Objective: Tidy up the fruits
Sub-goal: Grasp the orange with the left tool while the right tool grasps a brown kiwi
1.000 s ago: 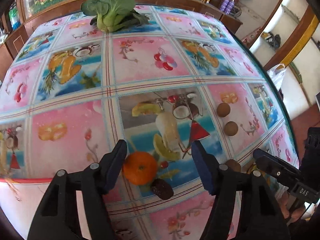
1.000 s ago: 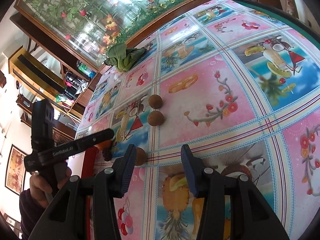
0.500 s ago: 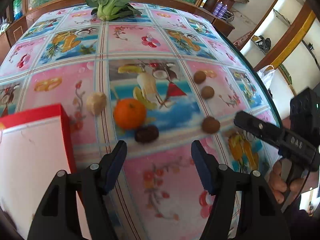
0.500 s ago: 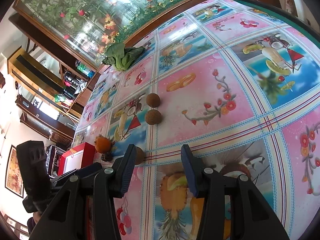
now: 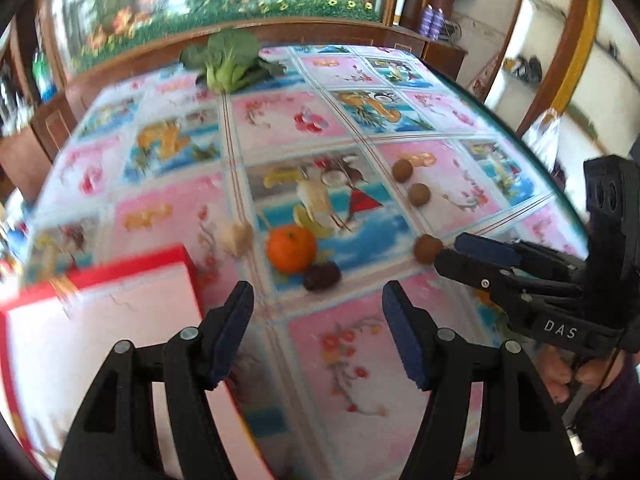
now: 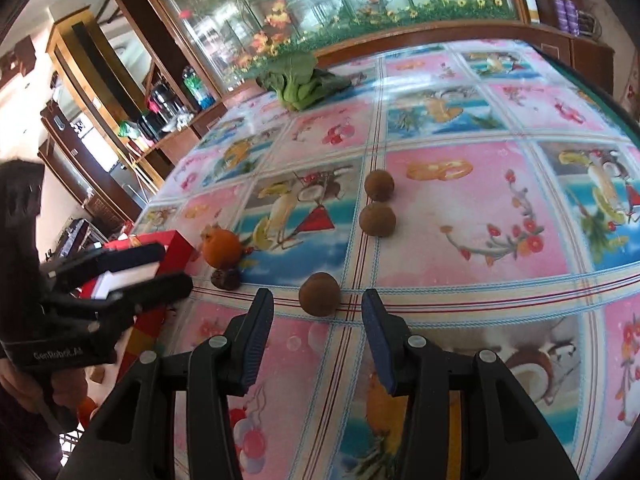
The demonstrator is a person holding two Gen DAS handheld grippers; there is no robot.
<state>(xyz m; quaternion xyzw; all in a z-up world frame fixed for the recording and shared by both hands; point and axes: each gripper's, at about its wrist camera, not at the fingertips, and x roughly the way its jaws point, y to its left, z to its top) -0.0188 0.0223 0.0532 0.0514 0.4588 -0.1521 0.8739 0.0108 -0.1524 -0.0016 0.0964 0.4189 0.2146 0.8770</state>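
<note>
Right gripper [image 6: 318, 322] unclenched, jaws just closing in, nearest brown fruit [image 6: 320, 294] at 12 o'clock just past the tips, untouched, resting on the tablecloth [image 6: 480, 240]. Left gripper [image 5: 318, 320] released, gripping nothing. Orange [image 5: 291, 249] at 11 o'clock beyond it, dark fruit [image 5: 322, 276] touching, red box [image 5: 100, 320] at 9 o'clock.

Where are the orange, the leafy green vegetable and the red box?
orange [image 5: 291, 249], left wrist view, middle of its peel.
leafy green vegetable [image 6: 301, 80], right wrist view, on its leaves.
red box [image 5: 96, 276], left wrist view, top red edge.
</note>
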